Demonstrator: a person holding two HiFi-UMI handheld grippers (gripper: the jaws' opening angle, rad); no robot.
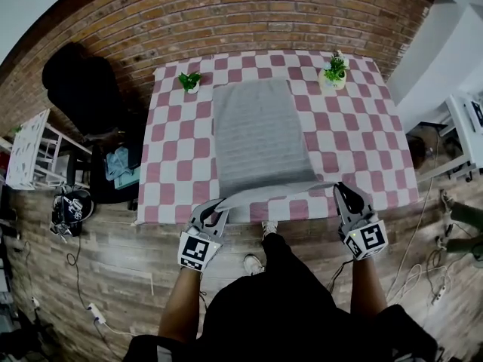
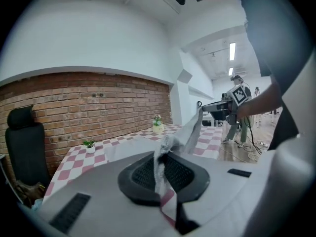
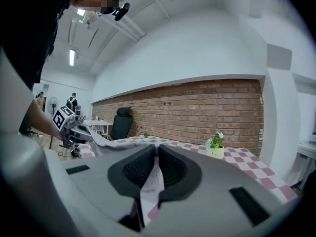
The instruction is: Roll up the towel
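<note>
Towel [image 1: 260, 138] pinched at both near corners. I read left gripper [image 1: 216, 207] clamped on left corner, right gripper [image 1: 341, 191] clamped on right corner. Near edge raised off checkered table [image 1: 355, 149]; rest lies flat, centred. Small plant [image 1: 189, 81] far left, larger plant [image 1: 334, 72] far right.

Both forearms reach forward, left gripper [image 1: 216, 207] and right gripper [image 1: 342, 191] apart, jaws pinched on the towel [image 1: 260, 138].

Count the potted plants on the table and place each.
2. A small plant stands near the far left corner of the table, left of the towel; a larger plant near the far right corner, right of it. None appears hidden.
</note>
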